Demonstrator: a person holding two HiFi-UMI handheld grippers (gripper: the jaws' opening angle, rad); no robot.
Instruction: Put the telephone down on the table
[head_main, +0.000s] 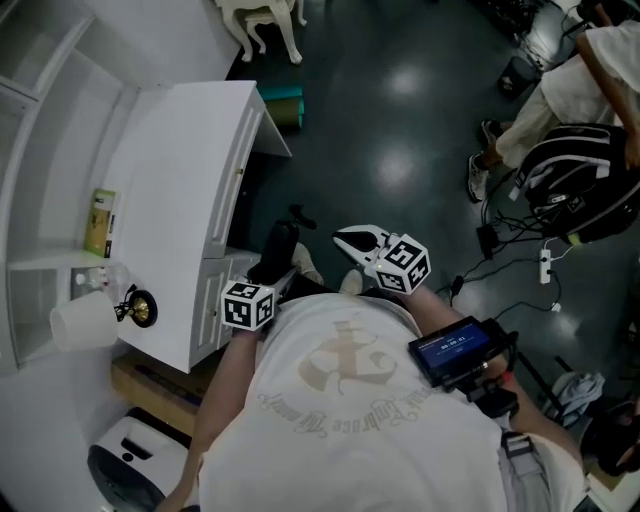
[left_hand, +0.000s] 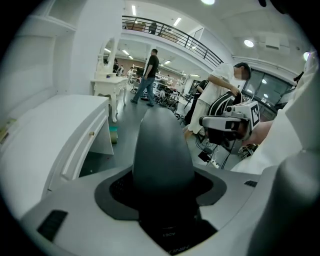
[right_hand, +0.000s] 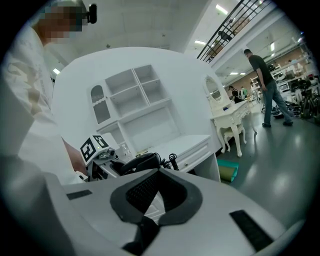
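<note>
A black telephone handset (head_main: 282, 240) sticks out of my left gripper (head_main: 272, 268), which is shut on it just off the front edge of the white desk (head_main: 190, 150). In the left gripper view the handset (left_hand: 162, 145) fills the space between the jaws. The right gripper view shows it from the side with its coiled cord (right_hand: 172, 161). My right gripper (head_main: 345, 238) hangs over the dark floor to the right of the handset, apart from it. Its jaws look shut with nothing in them (right_hand: 155, 192).
On the desk stand a green box (head_main: 99, 222), a white cup-like thing (head_main: 85, 320) and a small black-and-gold object (head_main: 138, 308). A backpack (head_main: 575, 185), cables and a person's legs are on the floor at right. White shelves (right_hand: 132, 97) rise behind the desk.
</note>
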